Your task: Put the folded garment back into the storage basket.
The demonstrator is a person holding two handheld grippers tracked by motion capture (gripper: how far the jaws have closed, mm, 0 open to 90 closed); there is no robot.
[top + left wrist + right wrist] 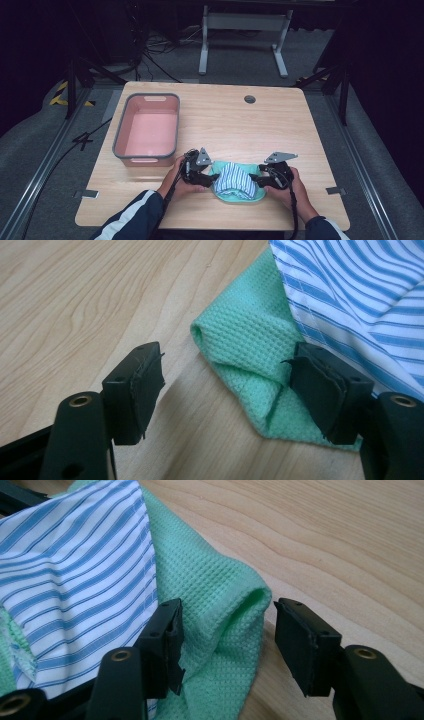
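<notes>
Both the left gripper [225, 385] and right gripper [227, 640] hold jaws wide open astride folded green cloth [250, 345] edges, gripping nothing, bare counter [75, 300] outside.

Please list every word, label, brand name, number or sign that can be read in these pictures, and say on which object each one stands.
None: no readable text in any view.
The green cloth and the striped cloth carry patterns only, no label.
The pink bin, the wooden table and both grippers, left gripper and right gripper, bear no lettering.
</notes>
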